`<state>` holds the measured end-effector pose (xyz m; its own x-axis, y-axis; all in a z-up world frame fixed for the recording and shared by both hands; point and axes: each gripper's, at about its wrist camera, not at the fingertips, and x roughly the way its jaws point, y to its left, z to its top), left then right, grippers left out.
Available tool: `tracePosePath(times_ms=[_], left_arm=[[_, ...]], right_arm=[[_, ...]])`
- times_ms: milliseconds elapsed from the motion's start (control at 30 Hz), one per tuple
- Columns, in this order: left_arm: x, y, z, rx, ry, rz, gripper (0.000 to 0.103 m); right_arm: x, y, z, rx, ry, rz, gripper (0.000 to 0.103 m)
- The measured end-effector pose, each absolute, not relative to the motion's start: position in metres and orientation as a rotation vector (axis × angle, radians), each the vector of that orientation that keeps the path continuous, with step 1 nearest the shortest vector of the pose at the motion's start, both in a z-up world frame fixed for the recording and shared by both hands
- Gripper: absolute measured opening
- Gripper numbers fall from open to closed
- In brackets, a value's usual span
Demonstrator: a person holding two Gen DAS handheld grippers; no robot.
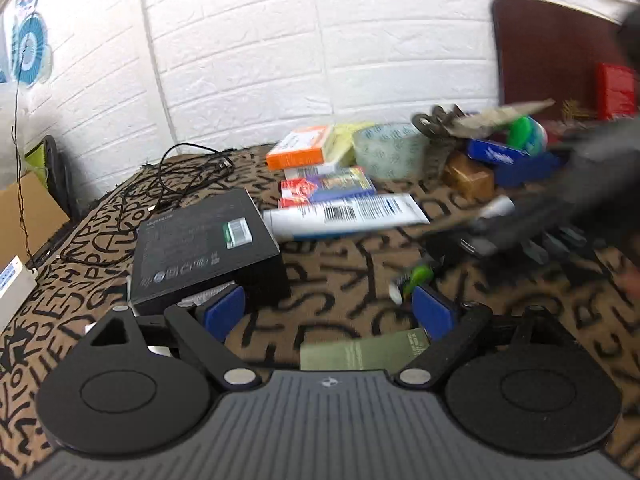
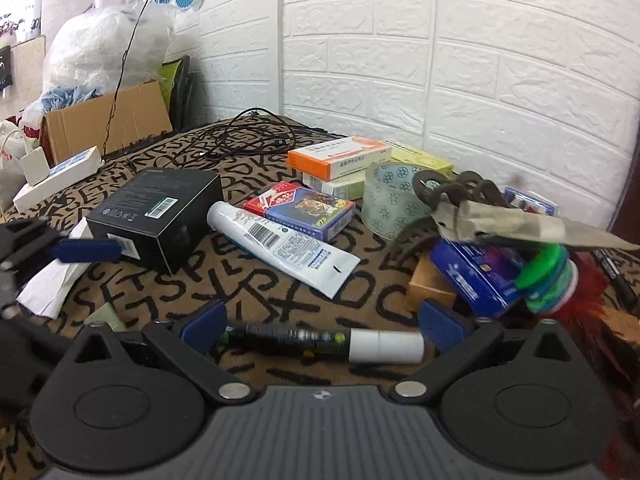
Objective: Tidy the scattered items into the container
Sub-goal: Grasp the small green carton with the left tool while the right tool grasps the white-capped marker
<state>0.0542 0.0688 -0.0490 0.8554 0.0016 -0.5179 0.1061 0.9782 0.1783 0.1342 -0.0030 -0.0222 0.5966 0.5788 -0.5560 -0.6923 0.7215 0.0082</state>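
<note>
1. Blue pads of my right hand-held gripper stand wide, straddling the pen on the tabletop, not gripping.
2. I should lower, centre, then close gently.
3. Left hand-held gripper gapes empty.

Both views are taken from wrist-mounted fisheye cameras, aimed forward and downward along the fingers, low and close over a lettered brown cloth. In the left wrist view, the left gripper fills the lower frame and a white brick wall the upper half. In the right wrist view, the right gripper occupies the lower frame. The same cluster is shared by both: the black box, the white tube and the tape roll. The left gripper is seen at the left edge of the right view.
</note>
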Motion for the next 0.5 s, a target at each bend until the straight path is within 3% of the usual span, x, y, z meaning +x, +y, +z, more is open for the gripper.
tracePosePath(times_ms=[233,500], left_arm=[[0.034,0.079,-0.055,0.241,0.580,-0.095,0.094],[0.058,0.058,-0.059,0.269,0.567,-0.082,0.096]], right_arm=[[0.164,0.013,-0.022,-0.290,0.628,0.793,0.103],[0.133,-0.010,-0.030,-0.333,0.794,0.939,0.103]])
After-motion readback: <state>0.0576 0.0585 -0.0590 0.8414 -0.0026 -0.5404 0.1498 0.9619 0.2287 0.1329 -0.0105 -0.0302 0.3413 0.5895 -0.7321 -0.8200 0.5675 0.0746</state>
